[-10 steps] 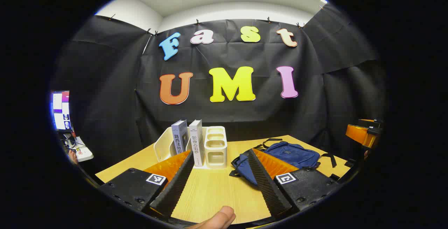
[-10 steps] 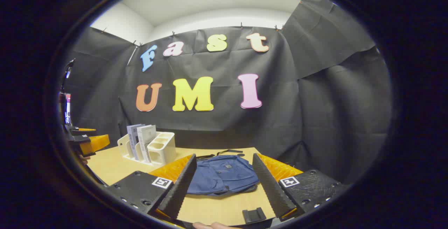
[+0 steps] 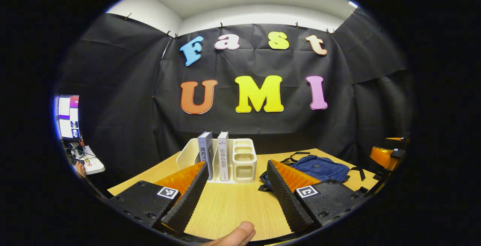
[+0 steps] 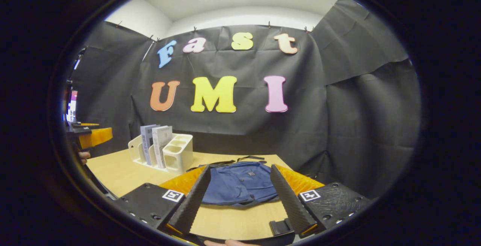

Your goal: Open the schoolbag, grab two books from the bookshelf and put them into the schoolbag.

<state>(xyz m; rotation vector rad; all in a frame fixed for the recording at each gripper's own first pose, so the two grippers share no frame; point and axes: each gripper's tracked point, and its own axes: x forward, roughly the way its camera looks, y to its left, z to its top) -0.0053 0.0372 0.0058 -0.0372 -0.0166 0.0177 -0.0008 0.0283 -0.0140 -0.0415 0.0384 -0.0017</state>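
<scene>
A blue schoolbag (image 4: pixel 240 184) lies flat on the wooden table (image 4: pixel 120 172), seen between the open fingers of my right gripper (image 4: pixel 238 186), which hovers short of it. In the left gripper view the schoolbag (image 3: pixel 321 167) lies to the right. Two upright books, a grey one (image 3: pixel 206 154) and a white one (image 3: pixel 223 155), stand in the cream bookshelf (image 3: pixel 243 161). My left gripper (image 3: pixel 236 186) is open, held back from the shelf and pointing at it. The bookshelf (image 4: pixel 176 156) with both books (image 4: pixel 156 142) sits at the table's far left in the right gripper view.
The wooden table (image 3: pixel 233 208) stretches bare between my left gripper and the shelf. A monitor and desk clutter (image 3: pixel 69 120) sit off to the left. A thumb (image 3: pixel 236 234) shows at the bottom. The other gripper (image 3: pixel 387 154) shows at the right edge; the other gripper (image 4: pixel 90 136) also shows at the left.
Both views have shifted slightly: the bookshelf now sits more central ahead of my left gripper, and the bag sits a little lower and nearer between my right fingers. Both grippers stay open.
</scene>
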